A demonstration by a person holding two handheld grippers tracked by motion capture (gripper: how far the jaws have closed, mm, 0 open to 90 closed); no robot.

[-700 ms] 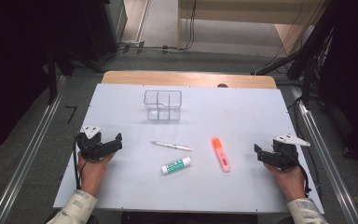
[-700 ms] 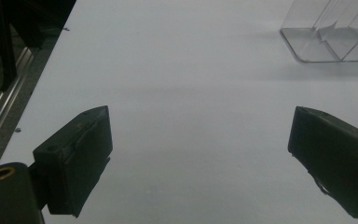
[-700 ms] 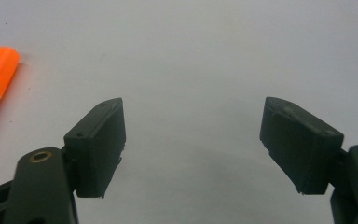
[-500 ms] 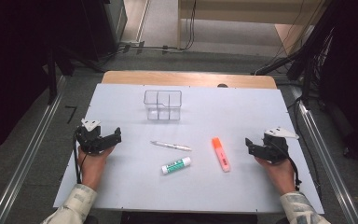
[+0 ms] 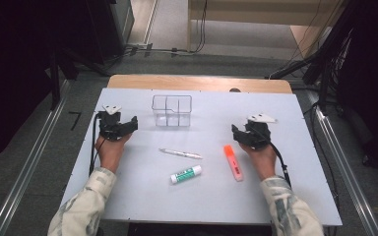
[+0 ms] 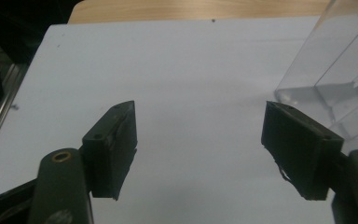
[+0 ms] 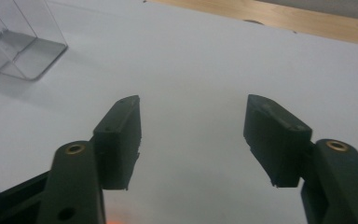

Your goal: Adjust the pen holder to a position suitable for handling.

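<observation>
Glue stick (image 5: 186, 174) label unreadable, left gripper (image 5: 132, 123) and right gripper (image 5: 235, 132) jaws spread, empty

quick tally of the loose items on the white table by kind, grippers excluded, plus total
Pen: 1
Glue stick: 1
Orange highlighter: 1
Clear divided organizer: 1
Total: 4
</observation>
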